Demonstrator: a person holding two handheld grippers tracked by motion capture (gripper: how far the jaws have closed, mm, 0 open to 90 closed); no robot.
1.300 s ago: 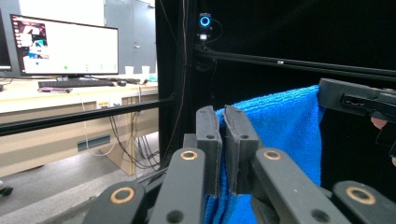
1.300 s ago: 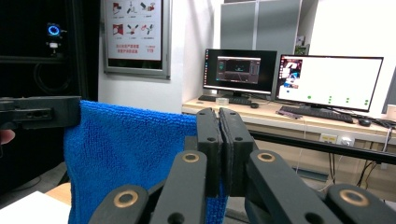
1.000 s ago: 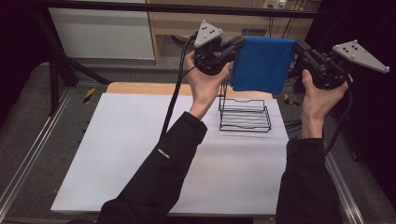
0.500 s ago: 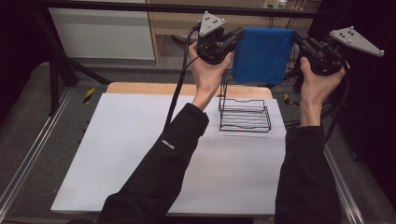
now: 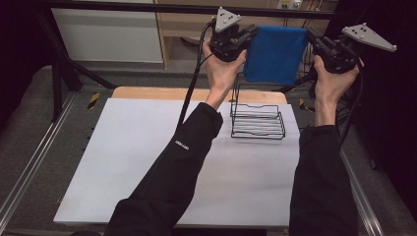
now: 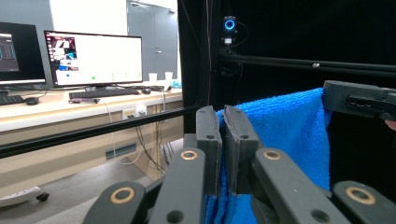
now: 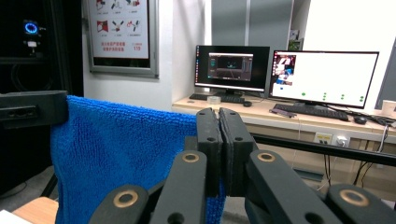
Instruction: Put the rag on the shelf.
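High view: the left hand-held gripper point(image 5: 244, 40) and right hand-held gripper point(image 5: 314, 43) stretch a blue towel point(image 5: 273, 54) above the wire rack point(image 5: 257, 120), at 12 o'clock over the bench point(image 5: 123, 162). Left and right gripper views: each clamps tight on a top corner. Next, I judge, comes lowering it onto the rack, corners level.

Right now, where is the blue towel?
In the high view the blue towel hangs stretched between the left gripper and the right gripper, above the far right of the table, over the black wire rack.
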